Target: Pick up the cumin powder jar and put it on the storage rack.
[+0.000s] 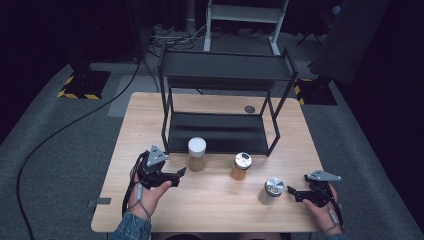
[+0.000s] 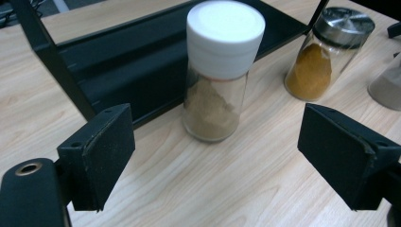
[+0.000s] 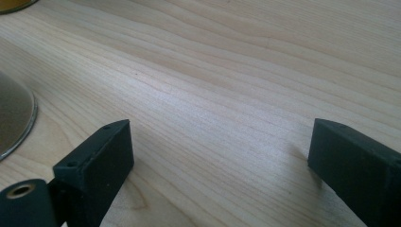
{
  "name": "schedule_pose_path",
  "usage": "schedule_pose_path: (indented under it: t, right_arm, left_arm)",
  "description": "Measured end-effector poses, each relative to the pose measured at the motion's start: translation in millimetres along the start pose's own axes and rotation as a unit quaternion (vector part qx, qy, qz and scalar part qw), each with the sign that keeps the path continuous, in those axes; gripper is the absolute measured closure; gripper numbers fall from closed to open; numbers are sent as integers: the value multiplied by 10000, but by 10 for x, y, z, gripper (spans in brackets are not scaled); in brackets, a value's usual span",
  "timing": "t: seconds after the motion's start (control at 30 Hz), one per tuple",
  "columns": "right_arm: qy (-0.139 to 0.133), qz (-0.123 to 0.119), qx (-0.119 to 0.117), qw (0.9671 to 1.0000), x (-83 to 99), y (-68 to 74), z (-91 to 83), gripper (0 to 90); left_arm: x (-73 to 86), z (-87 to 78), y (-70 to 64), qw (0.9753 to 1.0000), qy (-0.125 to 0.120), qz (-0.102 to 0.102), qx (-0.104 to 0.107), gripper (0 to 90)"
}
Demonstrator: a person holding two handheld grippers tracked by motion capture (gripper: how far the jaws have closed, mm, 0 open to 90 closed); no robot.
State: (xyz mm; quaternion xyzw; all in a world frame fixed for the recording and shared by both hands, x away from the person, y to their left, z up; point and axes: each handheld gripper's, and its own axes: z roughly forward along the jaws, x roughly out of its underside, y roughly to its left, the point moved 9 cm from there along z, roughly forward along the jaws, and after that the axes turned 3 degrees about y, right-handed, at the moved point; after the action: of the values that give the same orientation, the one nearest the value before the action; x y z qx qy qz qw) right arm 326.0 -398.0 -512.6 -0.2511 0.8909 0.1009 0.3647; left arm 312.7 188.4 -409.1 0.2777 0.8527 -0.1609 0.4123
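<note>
From the high view, a pale wooden worktop (image 1: 210, 200) holds a black two-tier metal rack (image 1: 222, 100) at its far side. Three spice jars stand upright in front of the rack, well apart from one another. A jar with a white lid (image 1: 197, 154) and tan powder is just in front of the rack's lower shelf. A jar of orange powder with a silver lid (image 1: 241, 166) is to its right. A third jar with a silver lid (image 1: 271, 191) stands nearer the person, toward the right. The left gripper (image 1: 181, 173) is held in a hand near the white-lidded jar, not touching it. The right gripper (image 1: 291, 191) is held just beside the third jar.

In the left gripper view, the two black jaws are wide apart and hold nothing. The white-lidded jar (image 2: 218, 71) stands ahead between them, against the rack's lower shelf (image 2: 137, 66). The orange jar (image 2: 325, 54) is to the right, and an edge of the third jar (image 2: 388, 87) shows at the far right.

In the right gripper view, the jaws are also spread wide and empty over bare wood (image 3: 227, 85). A curved edge of a jar (image 3: 14, 118) sits at the left.
</note>
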Motion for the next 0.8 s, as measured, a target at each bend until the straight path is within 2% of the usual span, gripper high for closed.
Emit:
schedule_pose_path:
  t: [0.47,0.8]
  right_arm:
    - [0,-20,-26,10000,0,0,1,74]
    - [-2,-22,-27,10000,0,-1,1,75]
  left_arm:
    - [-195,207,16,10000,-18,-11,25,124]
    - [-298,371,-25,10000,-29,43,-24,124]
